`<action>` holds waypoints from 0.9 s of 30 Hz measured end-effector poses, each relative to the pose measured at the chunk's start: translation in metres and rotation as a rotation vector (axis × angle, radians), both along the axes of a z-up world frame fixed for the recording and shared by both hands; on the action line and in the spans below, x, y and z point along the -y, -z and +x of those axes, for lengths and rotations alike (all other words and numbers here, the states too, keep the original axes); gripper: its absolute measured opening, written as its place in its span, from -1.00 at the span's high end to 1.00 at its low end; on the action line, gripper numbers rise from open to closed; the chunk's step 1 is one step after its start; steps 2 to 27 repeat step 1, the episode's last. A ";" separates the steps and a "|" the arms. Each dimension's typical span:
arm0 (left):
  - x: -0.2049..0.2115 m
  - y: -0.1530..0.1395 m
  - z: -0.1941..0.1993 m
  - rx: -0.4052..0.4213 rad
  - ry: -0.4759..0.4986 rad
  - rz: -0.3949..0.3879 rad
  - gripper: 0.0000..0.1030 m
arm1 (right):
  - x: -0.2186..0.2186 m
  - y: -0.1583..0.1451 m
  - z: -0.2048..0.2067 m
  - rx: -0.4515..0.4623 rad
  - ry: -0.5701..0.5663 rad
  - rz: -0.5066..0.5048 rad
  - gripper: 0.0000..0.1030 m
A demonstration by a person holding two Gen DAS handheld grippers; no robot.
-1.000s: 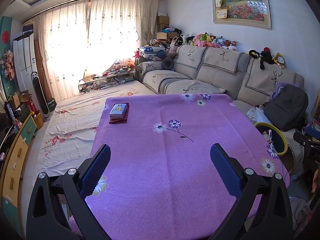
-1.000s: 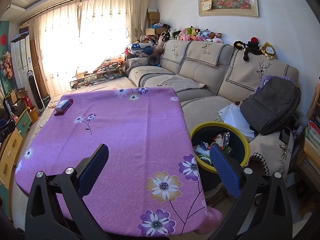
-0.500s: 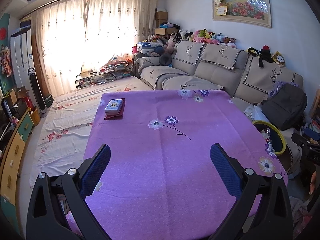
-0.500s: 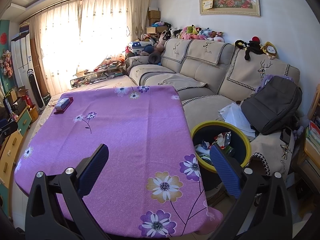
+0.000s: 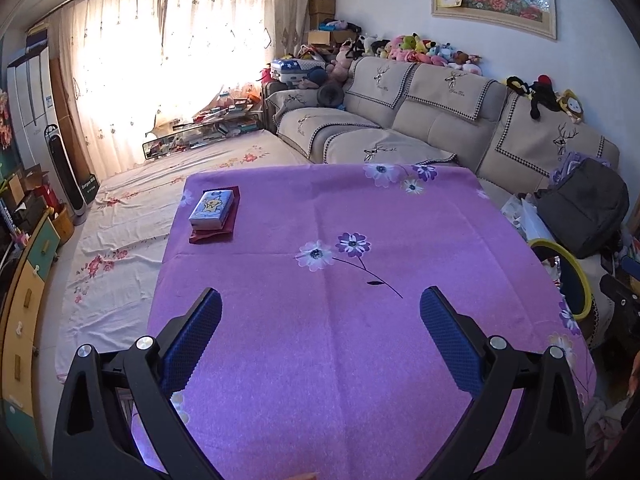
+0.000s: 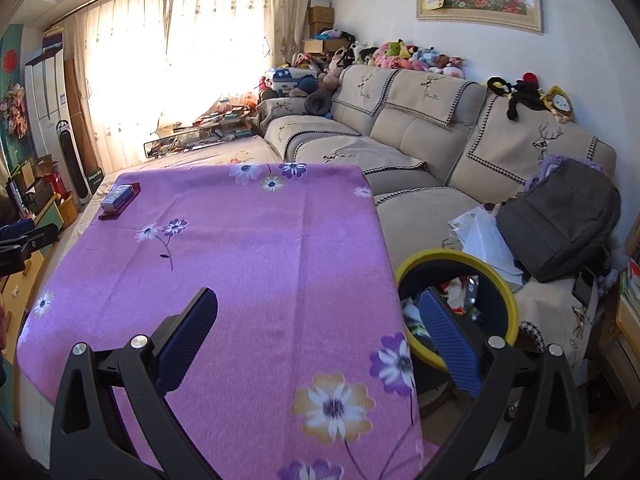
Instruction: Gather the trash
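Both the left hand-held gripper (image 5: 320,312) and right hand-held gripper (image 6: 318,314) are released and empty; soft, light wrappers (image 6: 458,294) lie in the bin (image 6: 496,268) ahead-right of the right one; pinch gently mid-crumple.

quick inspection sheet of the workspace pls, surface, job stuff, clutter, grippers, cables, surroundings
surface: purple flowered tablecloth covers the table; no loose trash seen on it.
job's things: yellow-rimmed dark trash bin at the table's right edge, wrappers inside.
clutter: blue-and-white tissue pack on a dark red mat at the far left corner.
grippers: left gripper open, empty; right gripper open, empty.
cables: nothing seen.
surroundings: beige sofa, grey backpack and white papers on it, plush toys along its back.
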State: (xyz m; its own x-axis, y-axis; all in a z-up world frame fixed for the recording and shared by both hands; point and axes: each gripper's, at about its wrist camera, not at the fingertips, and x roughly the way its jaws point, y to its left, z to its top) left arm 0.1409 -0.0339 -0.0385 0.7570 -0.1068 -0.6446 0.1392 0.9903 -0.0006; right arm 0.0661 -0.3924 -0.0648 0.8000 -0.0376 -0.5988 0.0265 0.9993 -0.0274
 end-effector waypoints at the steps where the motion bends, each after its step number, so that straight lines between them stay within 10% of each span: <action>1: 0.000 0.008 0.018 -0.021 -0.002 0.000 -0.90 | 0.000 0.003 0.015 -0.010 -0.010 0.006 -0.87; 27: 0.000 0.008 0.018 -0.021 -0.002 0.000 -0.90 | 0.000 0.003 0.015 -0.010 -0.010 0.006 -0.87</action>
